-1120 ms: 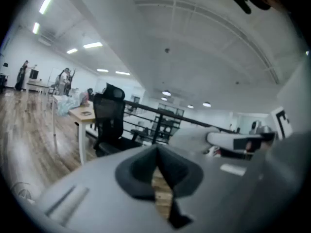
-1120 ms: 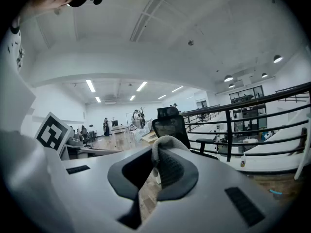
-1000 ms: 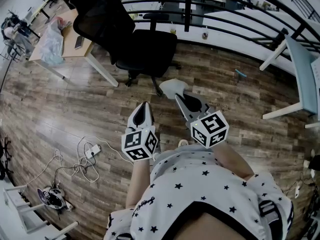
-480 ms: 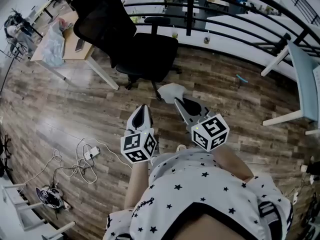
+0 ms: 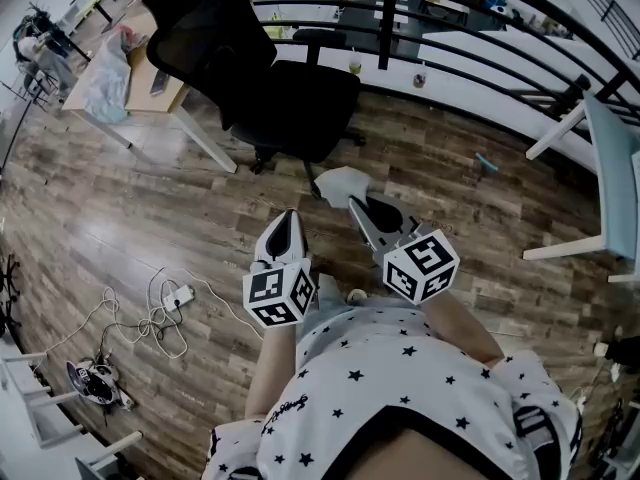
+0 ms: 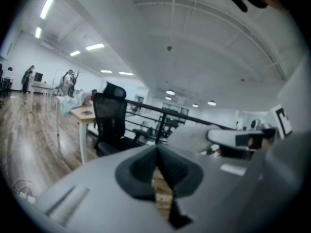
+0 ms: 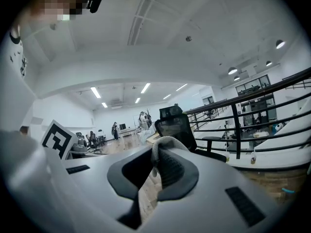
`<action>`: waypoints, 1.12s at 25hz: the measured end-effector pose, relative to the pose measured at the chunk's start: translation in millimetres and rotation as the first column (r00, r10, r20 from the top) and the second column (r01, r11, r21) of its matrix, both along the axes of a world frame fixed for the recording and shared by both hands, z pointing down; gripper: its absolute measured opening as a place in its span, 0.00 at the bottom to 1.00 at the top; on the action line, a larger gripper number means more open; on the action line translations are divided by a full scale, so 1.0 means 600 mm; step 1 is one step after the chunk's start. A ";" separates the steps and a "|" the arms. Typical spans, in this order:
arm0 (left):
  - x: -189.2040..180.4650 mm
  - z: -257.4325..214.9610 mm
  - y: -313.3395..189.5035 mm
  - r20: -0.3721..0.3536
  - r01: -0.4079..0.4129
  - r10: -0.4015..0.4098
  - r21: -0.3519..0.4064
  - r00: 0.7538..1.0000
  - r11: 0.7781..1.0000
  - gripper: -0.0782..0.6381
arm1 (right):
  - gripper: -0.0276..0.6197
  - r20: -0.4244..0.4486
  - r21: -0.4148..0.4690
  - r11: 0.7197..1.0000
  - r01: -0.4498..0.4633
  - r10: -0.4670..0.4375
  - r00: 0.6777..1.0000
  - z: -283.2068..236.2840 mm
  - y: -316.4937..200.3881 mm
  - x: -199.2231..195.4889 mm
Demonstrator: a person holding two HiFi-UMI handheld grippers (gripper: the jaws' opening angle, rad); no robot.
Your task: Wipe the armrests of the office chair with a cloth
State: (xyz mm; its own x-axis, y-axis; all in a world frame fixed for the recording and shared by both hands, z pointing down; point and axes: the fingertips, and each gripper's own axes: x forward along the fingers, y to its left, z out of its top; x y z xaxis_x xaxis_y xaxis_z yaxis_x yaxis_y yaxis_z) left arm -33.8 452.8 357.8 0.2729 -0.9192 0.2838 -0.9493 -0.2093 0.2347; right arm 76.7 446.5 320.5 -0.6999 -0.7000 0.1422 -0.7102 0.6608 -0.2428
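The right claw (image 5: 356,201) is clenched on a pale cloth (image 5: 345,180), which bunches out past its tips. In the right gripper view, the fabric (image 7: 163,143) is pinched between the dark pads. The left claw (image 5: 288,216) is just beside it, pressed shut on nothing. Its pads meet at the tips in the left gripper view (image 6: 157,149).

The black office chair (image 5: 262,78) is well apart from both claws, across a stretch of wooden floor (image 5: 200,218). Its tall mesh back is toward the wooden bench (image 5: 150,86), and one armrest (image 5: 312,36) shows on the far side by the black railing (image 5: 450,40); the nearer armrest cannot be made out.

The chair is hemmed in on two sides — the bench, with a clear plastic bag (image 5: 105,73) on it, is close on the left, and the railing is behind. Two small cups (image 5: 355,66) sit at the railing's foot.

Off to the side lie a tangle of white cables (image 5: 160,313) (with a power strip among them) and a small blue object (image 5: 485,160) on the floor, near a pale table (image 5: 610,158) at the right edge.
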 end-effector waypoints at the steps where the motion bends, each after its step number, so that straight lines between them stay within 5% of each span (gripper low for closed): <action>1: 0.001 -0.001 -0.004 -0.001 0.000 0.000 -0.002 1.000 1.000 0.11 | 0.09 -0.002 -0.001 1.000 0.002 -0.002 1.000 0.000 -0.003 0.000; 14: -0.015 0.009 -0.104 -0.012 -0.021 0.021 -0.010 1.000 1.000 0.11 | 0.09 -0.019 -0.018 1.000 -0.009 0.009 1.000 0.012 -0.100 -0.017; 28: -0.149 0.003 -0.283 -0.026 0.028 -0.029 -0.013 0.999 1.000 0.11 | 0.09 -0.058 -0.009 1.000 0.015 -0.016 0.998 -0.003 -0.290 -0.142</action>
State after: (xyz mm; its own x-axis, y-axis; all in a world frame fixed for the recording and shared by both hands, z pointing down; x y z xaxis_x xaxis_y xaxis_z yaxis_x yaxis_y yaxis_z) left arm -123.5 283.1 359.9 0.2542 -0.9231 0.2885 -0.9482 -0.1792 0.2622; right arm -8.7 272.5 318.8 -0.7009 -0.6879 0.1887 -0.7131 0.6698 -0.2071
